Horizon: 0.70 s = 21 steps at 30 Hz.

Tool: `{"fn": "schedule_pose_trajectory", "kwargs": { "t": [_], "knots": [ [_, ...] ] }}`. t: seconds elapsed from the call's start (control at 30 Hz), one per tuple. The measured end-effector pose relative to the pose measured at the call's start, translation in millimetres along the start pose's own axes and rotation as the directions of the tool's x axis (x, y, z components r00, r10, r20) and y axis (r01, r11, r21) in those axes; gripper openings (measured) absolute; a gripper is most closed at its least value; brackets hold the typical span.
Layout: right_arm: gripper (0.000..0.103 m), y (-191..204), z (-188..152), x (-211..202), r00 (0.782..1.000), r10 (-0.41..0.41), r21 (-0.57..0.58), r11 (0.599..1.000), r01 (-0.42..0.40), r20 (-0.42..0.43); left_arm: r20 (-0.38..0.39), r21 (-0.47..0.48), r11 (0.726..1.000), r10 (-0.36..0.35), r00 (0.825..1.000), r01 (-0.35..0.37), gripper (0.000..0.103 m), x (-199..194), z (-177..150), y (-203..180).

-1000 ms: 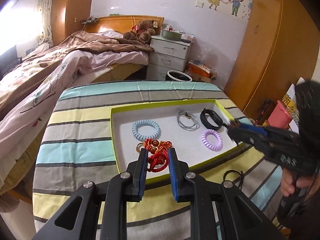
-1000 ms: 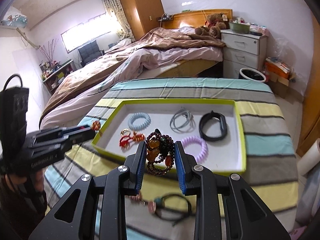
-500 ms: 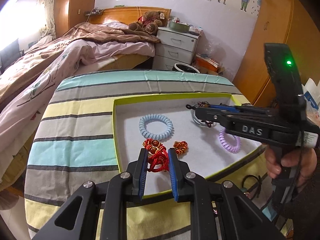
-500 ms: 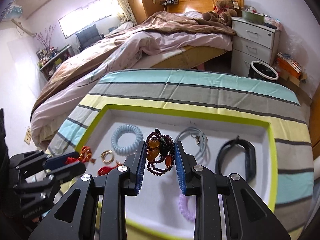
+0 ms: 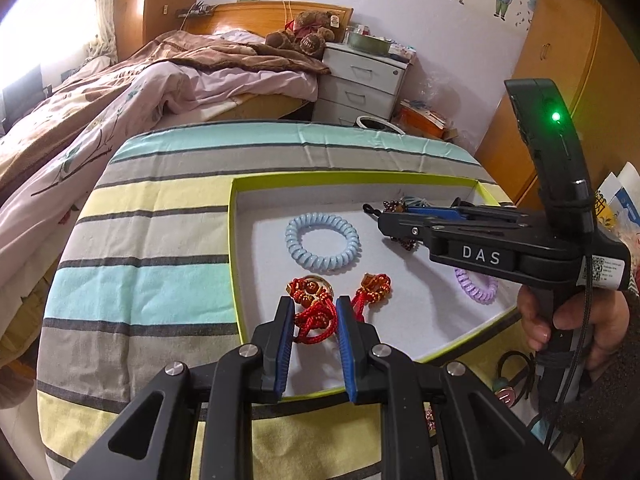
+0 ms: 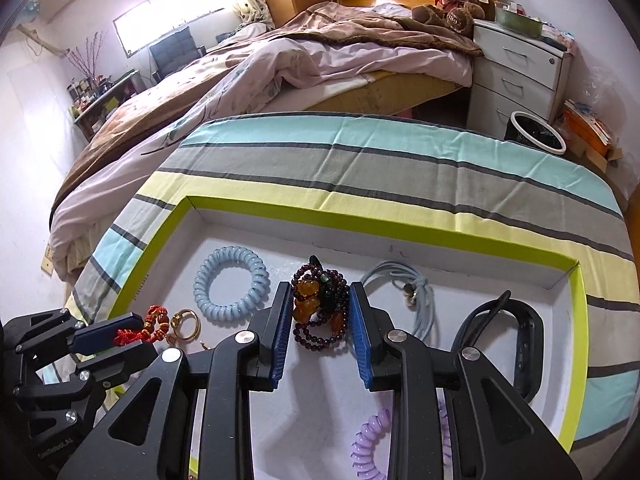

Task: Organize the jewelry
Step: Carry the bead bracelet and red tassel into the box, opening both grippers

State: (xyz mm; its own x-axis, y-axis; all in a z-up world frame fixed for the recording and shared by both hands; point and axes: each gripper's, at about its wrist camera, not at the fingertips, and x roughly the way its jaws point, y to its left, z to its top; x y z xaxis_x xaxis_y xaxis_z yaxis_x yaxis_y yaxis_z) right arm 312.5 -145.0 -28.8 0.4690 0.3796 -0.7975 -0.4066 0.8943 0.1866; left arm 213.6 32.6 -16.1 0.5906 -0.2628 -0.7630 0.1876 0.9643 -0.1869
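Note:
A white tray with a lime rim lies on the striped table. My left gripper is shut on a red knotted cord charm low over the tray's near left part. My right gripper is shut on a dark bead bracelet with amber beads over the tray's middle. In the tray lie a light blue coil hair tie, a purple coil tie, a grey cord and a black band.
A black hair tie with a charm lies on the cloth outside the tray's near right edge. A bed, white drawers and a bin stand beyond the table.
My right gripper has carried the bead bracelet forward over the tray and down toward its floor. My left gripper stays shut on the red cord charm, now resting lower in the tray.

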Motion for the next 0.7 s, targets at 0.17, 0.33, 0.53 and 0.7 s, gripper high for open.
{"fn": "schedule_pose_trajectory", "kwargs": {
  "t": [0.17,0.33,0.53,0.7],
  "knots": [
    [0.029,0.0,-0.1,0.0,1.0,-0.01,-0.005,1.0,0.01,0.004,-0.003,0.0,1.0,0.003,1.0,-0.003,0.021,1.3,0.2,-0.3],
    [0.031,1.6,0.1,1.3,1.0,-0.019,-0.015,1.0,0.019,0.005,-0.002,0.002,1.0,0.014,1.0,-0.014,0.023,1.2,1.1,-2.1],
    [0.039,2.2,2.0,0.1,1.0,-0.02,-0.014,1.0,0.02,0.015,-0.005,0.005,1.0,0.005,1.0,-0.005,0.028,0.4,0.5,-4.2],
    [0.042,2.5,1.4,-5.6,0.999,-0.01,-0.005,1.0,0.01,0.031,0.012,0.004,1.0,0.003,1.0,-0.003,0.038,-5.5,1.1,-7.0]
  ]
}}
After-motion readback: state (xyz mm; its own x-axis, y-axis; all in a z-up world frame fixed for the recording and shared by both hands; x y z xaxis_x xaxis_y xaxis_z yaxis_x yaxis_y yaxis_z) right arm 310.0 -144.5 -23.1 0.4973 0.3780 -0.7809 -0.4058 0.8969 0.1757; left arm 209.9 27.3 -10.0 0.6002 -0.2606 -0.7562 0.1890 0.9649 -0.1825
